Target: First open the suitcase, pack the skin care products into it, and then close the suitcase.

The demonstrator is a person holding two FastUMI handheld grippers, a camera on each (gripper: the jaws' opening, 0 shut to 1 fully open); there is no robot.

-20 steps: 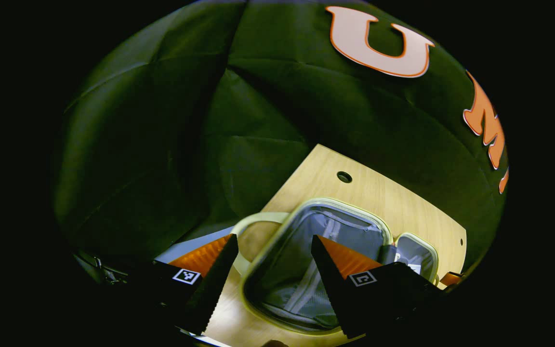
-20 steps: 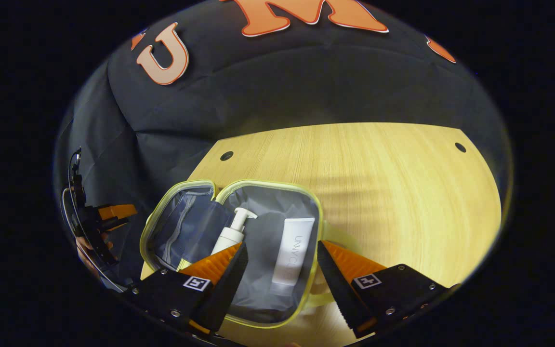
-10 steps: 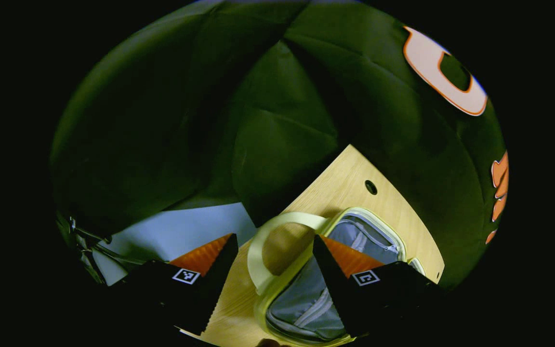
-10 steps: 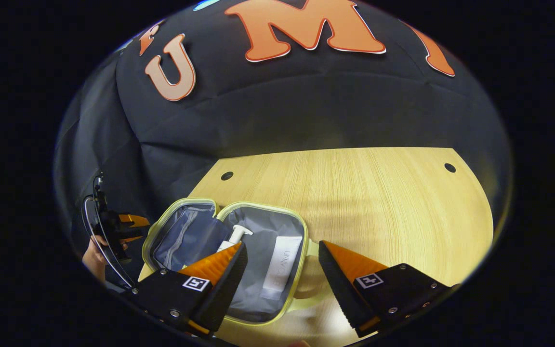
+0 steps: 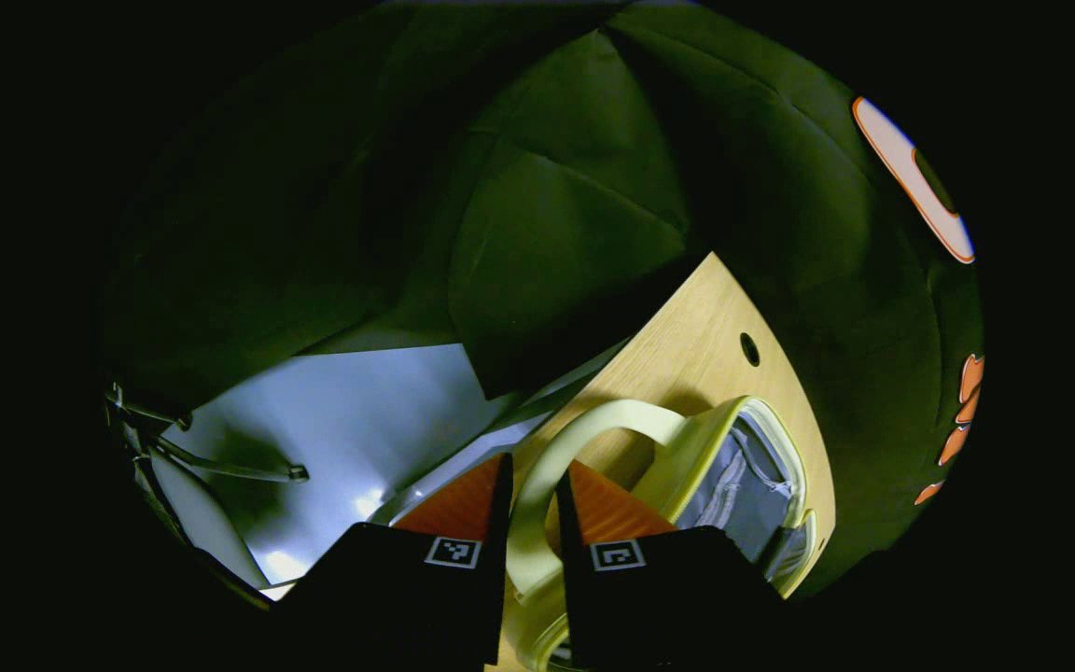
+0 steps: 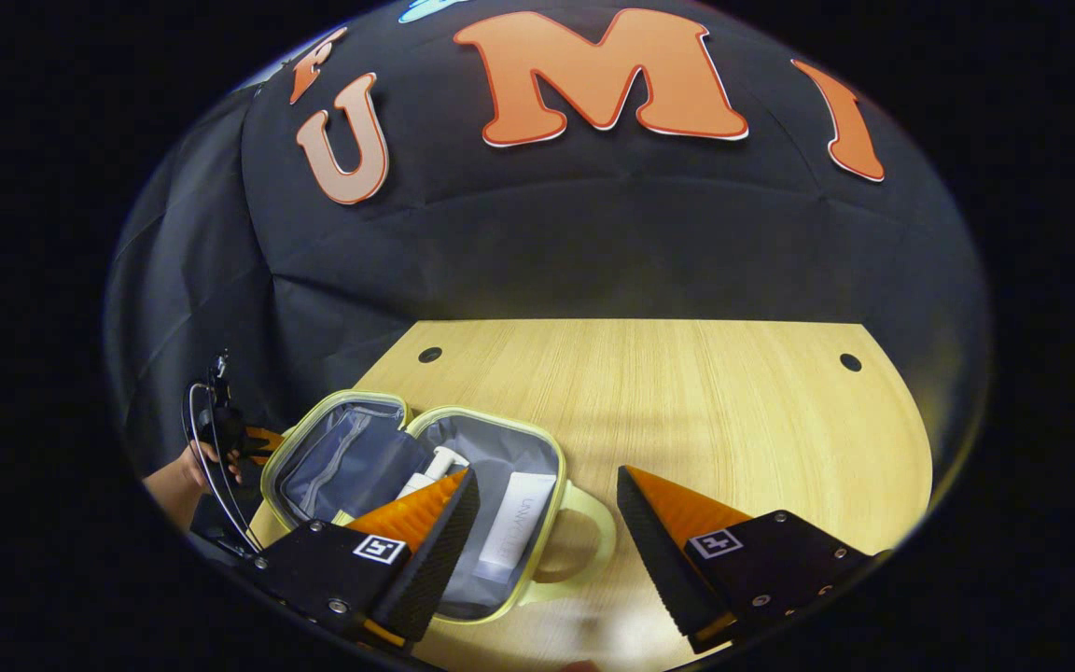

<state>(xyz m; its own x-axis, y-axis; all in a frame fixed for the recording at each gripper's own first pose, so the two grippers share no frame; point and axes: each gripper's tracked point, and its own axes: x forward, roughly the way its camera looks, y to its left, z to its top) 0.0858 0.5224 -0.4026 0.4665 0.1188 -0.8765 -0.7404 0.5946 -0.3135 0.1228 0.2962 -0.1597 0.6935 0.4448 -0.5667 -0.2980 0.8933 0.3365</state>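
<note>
A small yellow-green suitcase (image 6: 500, 453) lies open on the wooden table (image 6: 687, 411), both grey-lined halves facing up. Its right half holds a white pump bottle (image 6: 430, 469) and a white tube (image 6: 514, 521). My right gripper (image 6: 545, 523) is open and hovers above that half's handle (image 6: 589, 541), touching nothing. In the left gripper view, my left gripper (image 5: 530, 495) is shut on the pale loop handle (image 5: 593, 420) of the other half (image 5: 743, 476), which looks tilted. That left gripper (image 6: 234, 439), with the hand (image 6: 174, 481) holding it, sits at the case's far left edge.
The table top has a round hole near each back corner (image 6: 429, 355) (image 6: 850, 361). Black cloth wall rises close behind the table. Pale floor (image 5: 332, 411) lies beyond the table's left edge, with a thin metal frame (image 5: 220, 462) on it.
My left gripper swung left across the case and closed on the loop handle. My right gripper, still open, drew back from the packed half.
</note>
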